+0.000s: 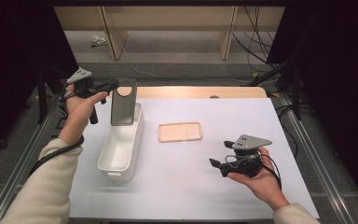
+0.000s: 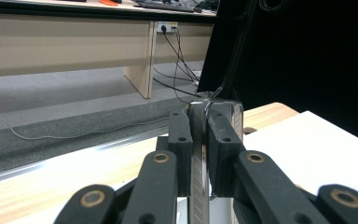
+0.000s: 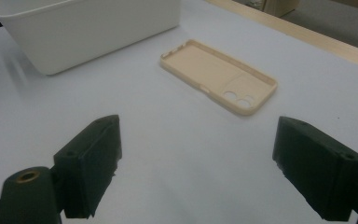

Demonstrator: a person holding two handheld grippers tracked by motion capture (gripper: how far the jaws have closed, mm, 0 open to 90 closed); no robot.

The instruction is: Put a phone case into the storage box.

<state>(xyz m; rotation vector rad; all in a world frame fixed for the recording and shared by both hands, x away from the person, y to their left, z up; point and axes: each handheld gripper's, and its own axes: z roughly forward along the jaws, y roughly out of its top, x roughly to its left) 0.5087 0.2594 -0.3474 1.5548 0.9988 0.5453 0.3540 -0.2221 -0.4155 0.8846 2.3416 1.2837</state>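
A grey phone case [image 1: 122, 108] hangs upright over the far end of the white bin [image 1: 106, 150], and my left gripper [image 1: 115, 85] is shut on its top edge. In the left gripper view the case's thin edge [image 2: 198, 140] is pinched between the two black pads of the left gripper [image 2: 199, 161]. A beige phone case [image 1: 180, 131] lies flat, inside up, on the white table cover right of the bin. My right gripper [image 1: 220, 154] hovers low at the front right, open with nothing between its jaws. Ahead of the right gripper [image 3: 200, 168] lie the beige case [image 3: 219, 74] and the bin [image 3: 88, 28].
The white cover [image 1: 191, 186] spans the table, with a wooden strip [image 1: 200, 92] along its far edge. Metal rails [image 1: 307, 154] run down both sides. Beyond the table are grey floor, cables [image 1: 256, 32] and wooden bench legs.
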